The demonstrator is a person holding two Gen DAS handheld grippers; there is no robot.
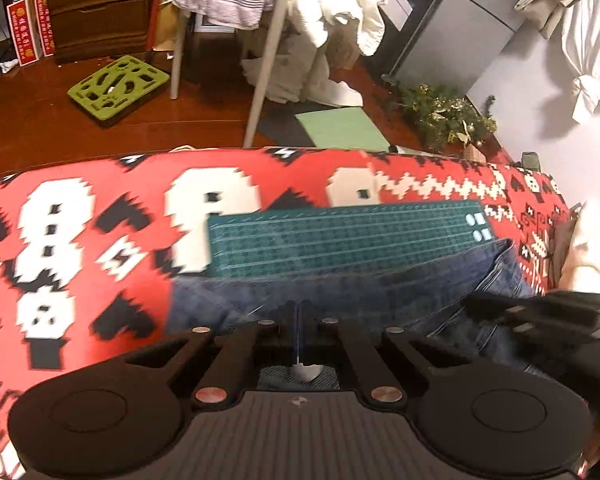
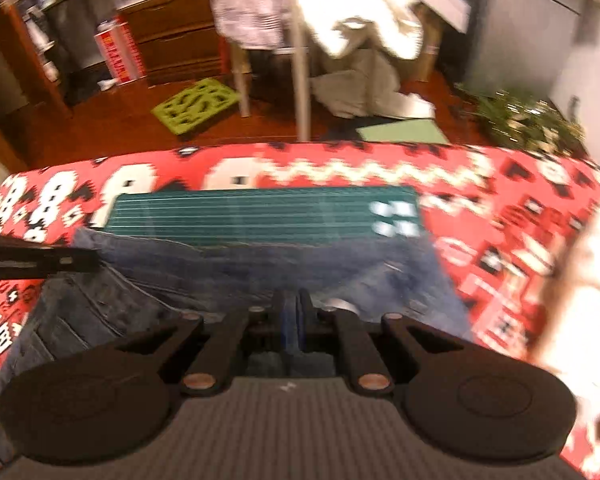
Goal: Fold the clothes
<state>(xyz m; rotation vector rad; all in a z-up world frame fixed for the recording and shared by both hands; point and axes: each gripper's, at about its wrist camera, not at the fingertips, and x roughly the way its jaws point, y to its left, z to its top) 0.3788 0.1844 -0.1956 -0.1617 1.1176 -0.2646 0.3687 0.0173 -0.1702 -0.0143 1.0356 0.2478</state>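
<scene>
Blue jeans (image 1: 340, 292) lay across the lower middle of the left wrist view, spread on a surface (image 1: 100, 240) covered by a red, white and black patterned cloth, with their far edge overlapping a green cutting mat (image 1: 340, 232) just beyond. The left tongs (image 1: 299, 312) stood at bottom centre of that frame, pinched narrow on a fold of the denim, a thin blue strip showing between the tips. At the right edge of the same frame the other tool appeared as a dark blurred shape over the jeans. In the right wrist view, which was motion-blurred, the right tongs (image 2: 291, 312) were likewise drawn tight at bottom centre, with blue cloth of the jeans (image 2: 260, 272) caught between them. The mat (image 2: 260, 216) sat above the denim in the middle of that frame. A green perforated tray (image 1: 118, 88) lay on the wooden floor at upper left, and pale clothes (image 1: 332, 20) hung in a heap at top centre.
</scene>
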